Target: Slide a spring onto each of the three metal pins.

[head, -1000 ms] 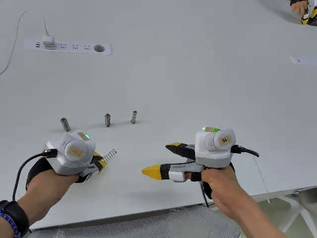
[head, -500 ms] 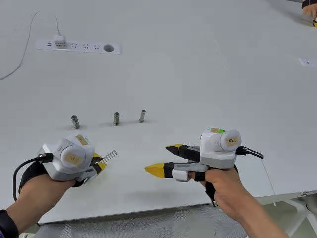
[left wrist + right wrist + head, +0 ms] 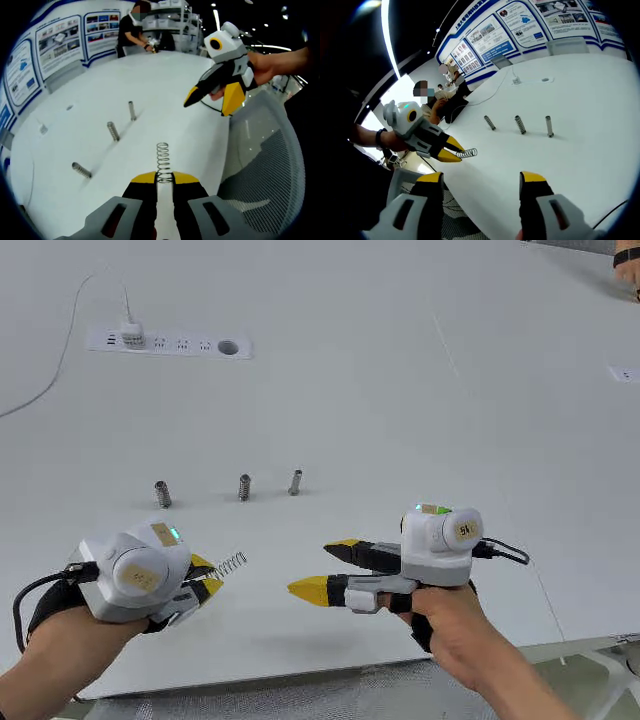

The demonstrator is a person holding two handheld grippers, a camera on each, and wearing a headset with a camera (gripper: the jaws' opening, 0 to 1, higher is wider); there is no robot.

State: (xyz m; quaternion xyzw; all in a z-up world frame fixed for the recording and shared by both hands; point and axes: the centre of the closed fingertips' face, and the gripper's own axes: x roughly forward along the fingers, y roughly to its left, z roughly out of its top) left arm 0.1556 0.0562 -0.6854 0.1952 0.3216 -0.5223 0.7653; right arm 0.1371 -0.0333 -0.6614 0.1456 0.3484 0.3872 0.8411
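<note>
I have the left gripper (image 3: pixel 207 577) clamped on a spring (image 3: pixel 230 563) and the right gripper (image 3: pixel 308 568) with jaws apart, both on the near side of the three pins (image 3: pixel 244 487).

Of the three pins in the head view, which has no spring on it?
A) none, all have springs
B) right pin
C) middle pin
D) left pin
B: the right pin is a smooth rod; the left pin and middle pin carry coils, and the left gripper holds a spring.
</note>
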